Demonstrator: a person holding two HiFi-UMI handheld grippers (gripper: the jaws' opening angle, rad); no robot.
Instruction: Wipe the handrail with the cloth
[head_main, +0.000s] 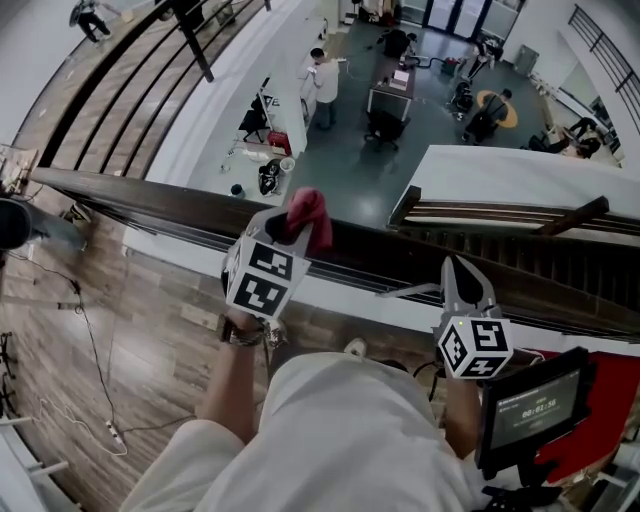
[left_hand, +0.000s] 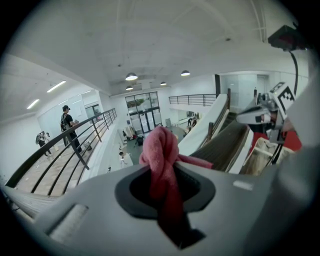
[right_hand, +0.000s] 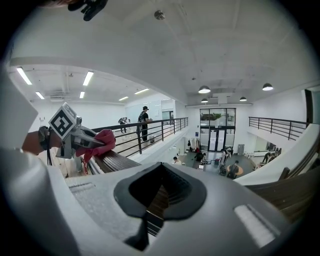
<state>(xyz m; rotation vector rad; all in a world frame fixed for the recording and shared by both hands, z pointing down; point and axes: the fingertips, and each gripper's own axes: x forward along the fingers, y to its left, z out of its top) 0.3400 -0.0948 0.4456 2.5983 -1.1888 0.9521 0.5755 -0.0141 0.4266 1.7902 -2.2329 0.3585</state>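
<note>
Left gripper (head_main: 290, 230) has the red cloth (head_main: 308, 212) pinched tight between its jaws, bunched so a fat wad sticks out front. That wad sits right on top of the dark wooden handrail (head_main: 150, 200). It looks like contact, ready to rub along it. Right gripper (head_main: 465, 285) hangs near the rail, jaws closed on nothing, clear of the wiping path.

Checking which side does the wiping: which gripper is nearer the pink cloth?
Left. The left gripper has its jaws shut on the cloth, at the handrail. The right gripper is off to the cloth's right along the rail, not touching it.
</note>
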